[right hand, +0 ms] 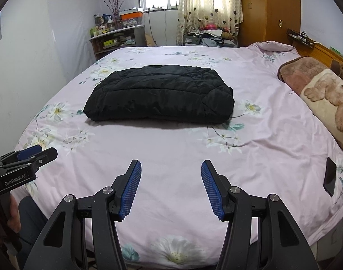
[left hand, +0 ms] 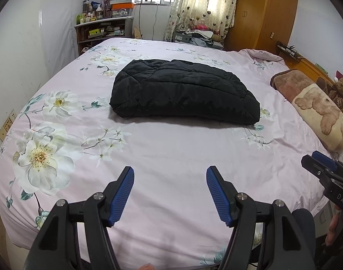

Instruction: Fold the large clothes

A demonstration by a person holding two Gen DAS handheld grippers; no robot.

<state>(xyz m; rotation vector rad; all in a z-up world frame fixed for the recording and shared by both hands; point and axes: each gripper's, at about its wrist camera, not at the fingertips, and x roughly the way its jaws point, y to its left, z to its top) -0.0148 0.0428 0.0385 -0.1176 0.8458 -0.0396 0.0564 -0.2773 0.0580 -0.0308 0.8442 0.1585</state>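
black quilted jacket folded on the pink bed

one black quilted jacket [left hand: 182, 92] lies folded into a single thick bundle in the middle of the pink floral bedsheet [left hand: 171, 153], its long axis running left to right across both views, flat on the cover. two grippers hover near the bed's front edge, well apart from it: the left gripper [left hand: 170, 193] with jaws spread and holding nothing, the right gripper [right hand: 171, 187] likewise spread and bare. one teddy-bear pillow [right hand: 324, 94] rests at the right side, and one dark phone [right hand: 330, 176] lies near that edge.

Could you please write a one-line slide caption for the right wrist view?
Open right gripper hovers above floral bed, facing folded black jacket.
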